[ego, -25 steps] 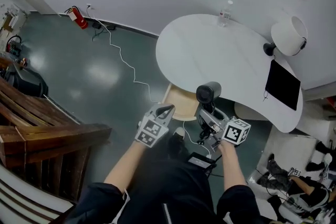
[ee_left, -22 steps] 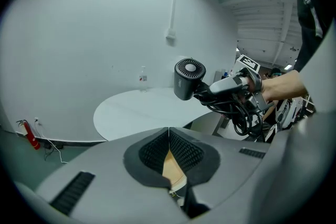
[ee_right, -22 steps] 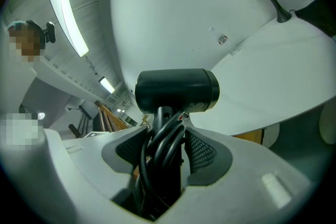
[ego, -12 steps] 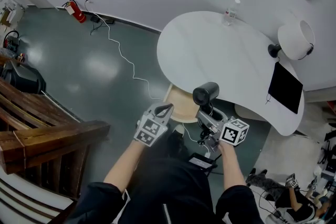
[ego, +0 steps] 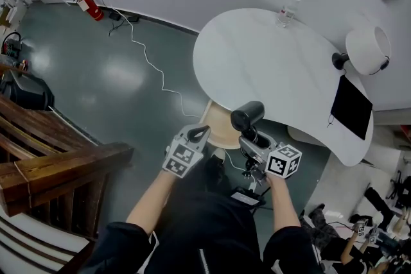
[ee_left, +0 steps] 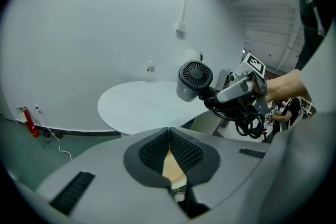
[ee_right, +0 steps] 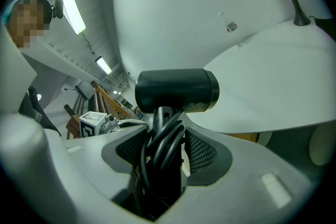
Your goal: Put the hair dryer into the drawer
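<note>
Two grippers are in play here, both held up on the near side of the white table (ego: 270, 67). The right gripper (ego: 252, 141) has its jaws clamped on the handle of the one hair dryer (ego: 248, 115), and the right gripper view shows loops of black cord (ee_right: 160, 147) bundled along that handle between the pads. The dryer's dark barrel stands up above the jaws, just at the table's near edge, over a round wooden stool (ego: 221, 130) that is tucked partly under the tabletop. The left gripper (ego: 199, 133) is beside it, a little further left of the table, with jaws pressed together at the tips and nothing gripped between them. On the table we count one clear bottle (ego: 289, 9) at the far edge, one lamp with a white shade (ego: 367, 50) on the right end, and one flat black panel (ego: 351, 106) lying just in front of that lamp. Left of the table, one white cable (ego: 151, 64) snakes over the grey floor towards the wall, and one red fire extinguisher (ego: 84, 2) stands against that wall, well apart from the table.
</note>
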Motion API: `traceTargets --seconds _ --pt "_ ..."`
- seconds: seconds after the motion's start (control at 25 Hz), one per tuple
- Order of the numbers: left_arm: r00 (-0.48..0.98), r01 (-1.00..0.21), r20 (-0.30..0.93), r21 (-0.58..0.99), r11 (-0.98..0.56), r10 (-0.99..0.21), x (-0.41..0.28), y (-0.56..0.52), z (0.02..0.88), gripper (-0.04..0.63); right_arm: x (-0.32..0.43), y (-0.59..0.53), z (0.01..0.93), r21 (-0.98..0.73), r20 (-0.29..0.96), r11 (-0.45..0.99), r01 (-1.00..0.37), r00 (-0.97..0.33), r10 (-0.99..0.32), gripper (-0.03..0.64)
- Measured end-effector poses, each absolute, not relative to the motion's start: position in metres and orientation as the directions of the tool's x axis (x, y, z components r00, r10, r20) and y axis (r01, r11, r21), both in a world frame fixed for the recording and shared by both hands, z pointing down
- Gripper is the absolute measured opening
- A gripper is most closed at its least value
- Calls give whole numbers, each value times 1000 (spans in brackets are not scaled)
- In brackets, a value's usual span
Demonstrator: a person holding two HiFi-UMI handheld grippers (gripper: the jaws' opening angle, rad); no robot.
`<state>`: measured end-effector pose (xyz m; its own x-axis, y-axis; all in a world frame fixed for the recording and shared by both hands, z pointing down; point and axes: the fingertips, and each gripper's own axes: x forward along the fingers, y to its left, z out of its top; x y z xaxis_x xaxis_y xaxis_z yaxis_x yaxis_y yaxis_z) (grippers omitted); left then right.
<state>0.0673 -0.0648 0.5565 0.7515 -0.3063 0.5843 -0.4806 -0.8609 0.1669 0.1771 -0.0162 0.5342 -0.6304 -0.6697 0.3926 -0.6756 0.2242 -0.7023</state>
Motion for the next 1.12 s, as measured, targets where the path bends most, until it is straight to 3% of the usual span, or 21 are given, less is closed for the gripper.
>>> traceTargets --seconds 1.12 --pt "695 -567 638 203 -798 -332 11 -67 589 12 125 -4 608 -565 590 376 -735 -678 -439 219"
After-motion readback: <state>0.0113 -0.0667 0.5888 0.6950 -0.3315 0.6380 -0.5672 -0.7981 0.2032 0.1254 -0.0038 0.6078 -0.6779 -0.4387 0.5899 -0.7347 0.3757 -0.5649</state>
